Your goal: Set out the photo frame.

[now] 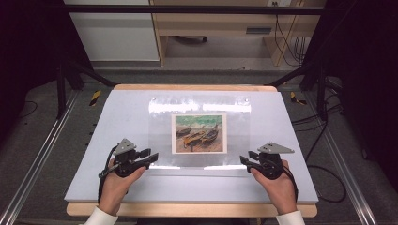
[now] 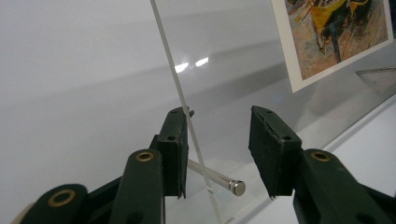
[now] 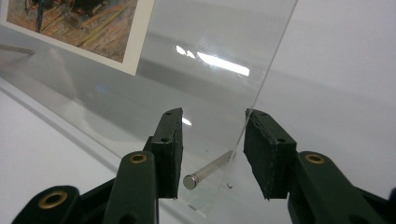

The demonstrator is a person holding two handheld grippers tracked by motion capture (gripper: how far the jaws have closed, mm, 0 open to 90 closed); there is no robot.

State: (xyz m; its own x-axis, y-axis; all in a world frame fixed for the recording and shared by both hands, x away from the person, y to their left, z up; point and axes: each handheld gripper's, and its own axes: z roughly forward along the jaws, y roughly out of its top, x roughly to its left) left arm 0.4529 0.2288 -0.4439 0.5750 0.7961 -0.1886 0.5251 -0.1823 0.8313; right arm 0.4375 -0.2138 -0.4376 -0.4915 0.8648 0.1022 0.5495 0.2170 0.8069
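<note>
Both tongs, left [image 2: 217, 151] and right [image 3: 212, 151], stand half-open, seemingly ungripped, astride the acrylic sheet's [image 1: 199, 161] pegs.

Lab/recording rig: dark metal frame [image 1: 65, 79], floor cables [image 1: 324, 140], white worktable [image 1: 117, 108], plain wood furniture [image 1: 211, 23] behind.

A clear acrylic frame [image 1: 199, 133] holds a white-bordered print [image 1: 199, 133] of orange-yellow boats on green-brown.

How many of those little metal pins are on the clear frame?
4: one at each near corner, between the left jaws and the right jaws, and two at the far corners.
</note>
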